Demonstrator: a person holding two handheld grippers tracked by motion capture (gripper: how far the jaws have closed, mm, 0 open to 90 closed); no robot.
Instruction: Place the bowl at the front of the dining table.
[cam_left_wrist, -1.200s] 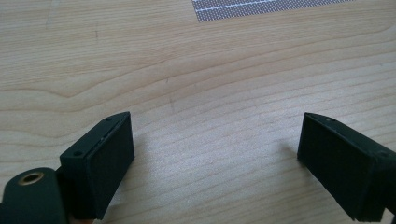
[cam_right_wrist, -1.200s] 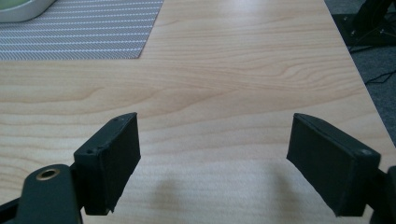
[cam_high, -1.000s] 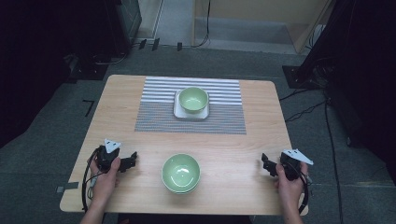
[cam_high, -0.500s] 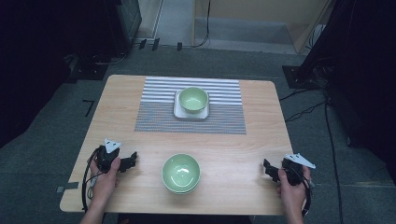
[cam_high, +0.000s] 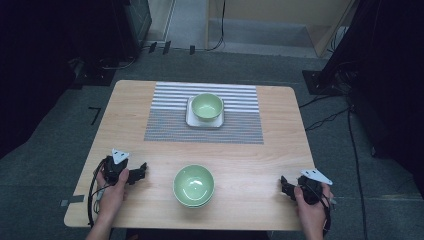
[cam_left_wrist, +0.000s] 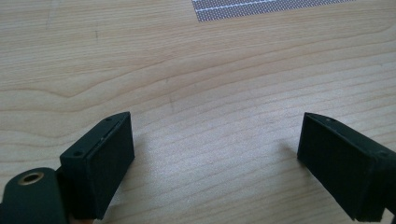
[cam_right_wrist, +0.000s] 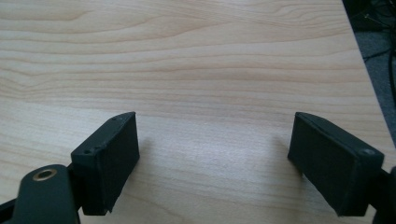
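Both tools idle at the near edge of the table (cam_high: 125, 105). Left tool (cam_high: 141, 169) has jaws spread wide with nothing between them, just bare wood in the left gripper view. Right tool (cam_high: 284, 184) is the same: jaws apart, empty, sitting close to the table's right edge.

Work in hand looks like the near bowl (cam_high: 194, 185), the thing nearest both tools. It sits at the front centre of the table, between the tools and well apart from each. There seems to be a second rim under it, so possibly two nested; can't tell for sure.

Far bowl (cam_high: 207, 106) sits on a square plate (cam_high: 190, 118), which is on the striped mat (cam_high: 165, 110).

Risks, my read:
- Glazed rim plus flat jaw pads: a pinch on the rim could slip, or tip the bowl as it lifts.
- If the near bowl really is a nested pair, a rim grab may lift only the top one, or drag the lower one along and drop it.
- A low approach from either side could shove the bowl across the smooth wood rather than grip it.
- Setting it onto the far bowl off-centre could knock that one off the plate.

Count: 2 tools, 2 green bowls visible (maybe 3), 1 plate, 1 mat.
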